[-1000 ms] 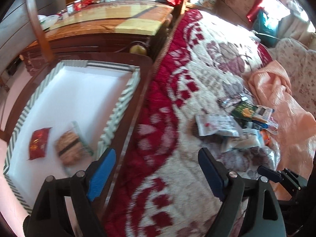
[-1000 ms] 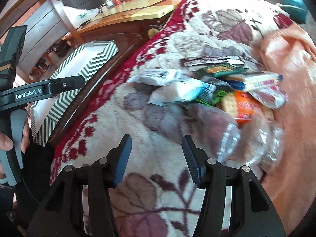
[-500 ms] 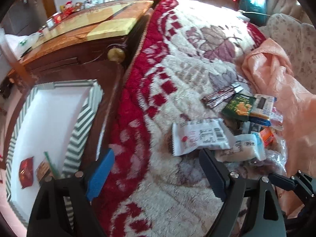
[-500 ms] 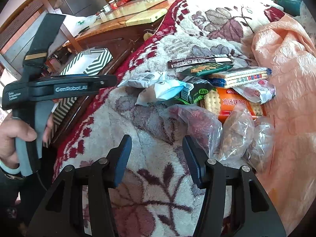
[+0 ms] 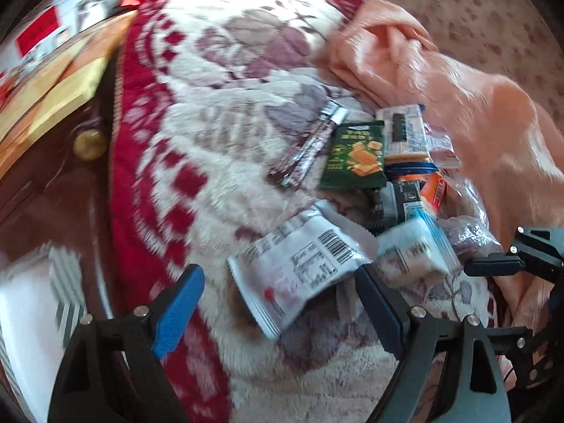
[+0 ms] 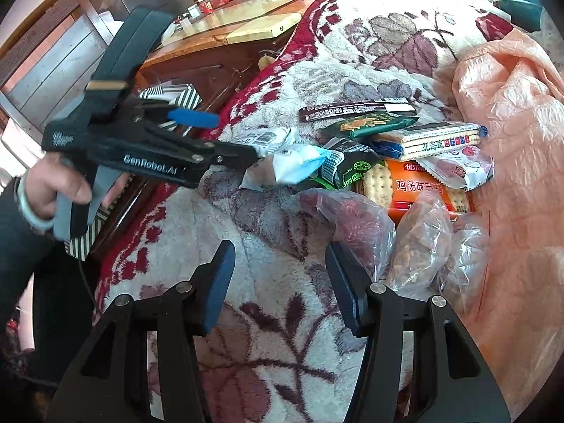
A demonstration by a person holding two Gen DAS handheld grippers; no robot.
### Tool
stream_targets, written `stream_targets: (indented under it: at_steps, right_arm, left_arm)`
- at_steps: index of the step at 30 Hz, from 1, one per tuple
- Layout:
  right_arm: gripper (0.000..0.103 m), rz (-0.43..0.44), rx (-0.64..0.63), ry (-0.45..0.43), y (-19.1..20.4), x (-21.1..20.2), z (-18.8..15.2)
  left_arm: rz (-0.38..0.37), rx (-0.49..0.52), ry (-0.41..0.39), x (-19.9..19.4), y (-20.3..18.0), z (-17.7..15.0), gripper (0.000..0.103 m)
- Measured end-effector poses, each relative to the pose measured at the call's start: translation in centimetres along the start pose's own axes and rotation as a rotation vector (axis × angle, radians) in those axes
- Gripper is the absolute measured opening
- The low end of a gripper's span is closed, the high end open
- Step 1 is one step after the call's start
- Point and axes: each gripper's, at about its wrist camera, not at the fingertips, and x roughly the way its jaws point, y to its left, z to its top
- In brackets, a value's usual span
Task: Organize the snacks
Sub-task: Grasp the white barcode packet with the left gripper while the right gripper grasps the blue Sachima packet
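A pile of snack packets lies on the floral blanket [image 5: 246,112]. My left gripper [image 5: 278,299] is open, its fingers either side of a white barcode packet [image 5: 299,271], not touching it. Beyond lie a white and blue packet [image 5: 416,250], a green packet [image 5: 356,155] and a dark bar [image 5: 310,144]. In the right wrist view my right gripper [image 6: 282,282] is open and empty over the blanket, just left of a clear bag of dark snacks [image 6: 352,222]. The left gripper also shows in the right wrist view [image 6: 225,134] reaching the white packet [image 6: 268,139].
A striped-rim white box [image 5: 60,282] stands off the bed edge at the lower left. Orange cracker packs [image 6: 419,190], a biscuit sleeve [image 6: 440,141] and a nut bag [image 6: 423,243] crowd the pile. A peach plastic bag [image 6: 511,141] lies right. A wooden cabinet [image 6: 211,60] stands behind.
My left gripper has swung right, away from the box, and closed in on the white barcode packet. My right gripper has stayed about where it was, still open.
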Motion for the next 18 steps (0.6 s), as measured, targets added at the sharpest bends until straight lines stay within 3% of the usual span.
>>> stream_targets:
  at_steps: [6,14,15,18]
  right_arm:
    - [0.053,0.006,0.005,0.007,-0.3,0.3,0.1]
    - [0.053,0.015,0.011,0.006,-0.5,0.4,0.5]
    - [0.053,0.014,0.011,0.005,-0.5,0.4,0.5]
    - [0.053,0.022,0.020,0.002,-0.5,0.4,0.5]
  left_arm:
    - [-0.011,0.052,0.052,2.7,-0.1,1.5,0.089]
    - [-0.018,0.080,0.034,3.2,-0.9,1.4,0.088]
    - [-0.021,0.070,0.039,3.2,-0.7,1.4,0.085]
    - [-0.001,0.054,0.042,3.1,-0.5,1.2,0.061]
